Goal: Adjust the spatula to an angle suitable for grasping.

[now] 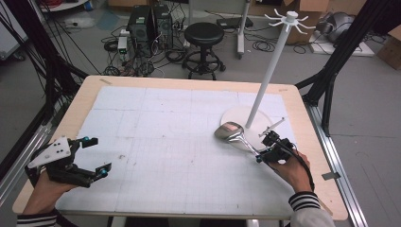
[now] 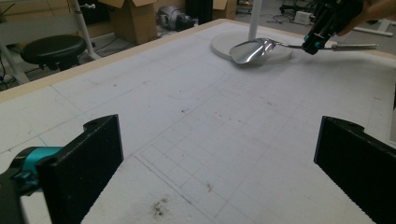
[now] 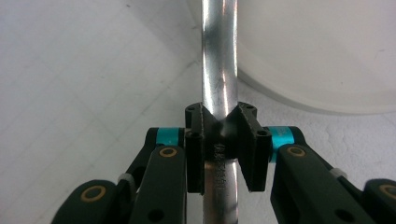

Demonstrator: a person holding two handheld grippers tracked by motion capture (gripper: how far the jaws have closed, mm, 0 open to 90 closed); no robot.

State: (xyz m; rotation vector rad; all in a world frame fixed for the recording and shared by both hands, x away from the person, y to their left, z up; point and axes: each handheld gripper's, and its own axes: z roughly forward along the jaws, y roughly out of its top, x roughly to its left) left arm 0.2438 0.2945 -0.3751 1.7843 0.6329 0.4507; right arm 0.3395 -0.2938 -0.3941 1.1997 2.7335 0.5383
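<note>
A shiny metal ladle (image 1: 230, 131) lies with its bowl against the rim of a white stand's round base (image 1: 235, 115). My right gripper (image 1: 261, 147) is shut on the ladle's handle (image 3: 219, 70), which runs straight up between its two pads in the right gripper view. The left gripper view shows the ladle (image 2: 252, 49) far off, with the right gripper (image 2: 314, 43) clamped on its thin handle. My left gripper (image 1: 100, 155) hovers over the left side of the table, open, jaws wide apart with nothing between them (image 2: 219, 149).
The white stand's pole (image 1: 269, 75) rises from the base to a ring of hooks (image 1: 289, 19). A white gridded mat (image 1: 165, 142) covers the wooden table. Beyond the far edge stand a black stool (image 1: 204, 34), computer boxes and cables on the floor.
</note>
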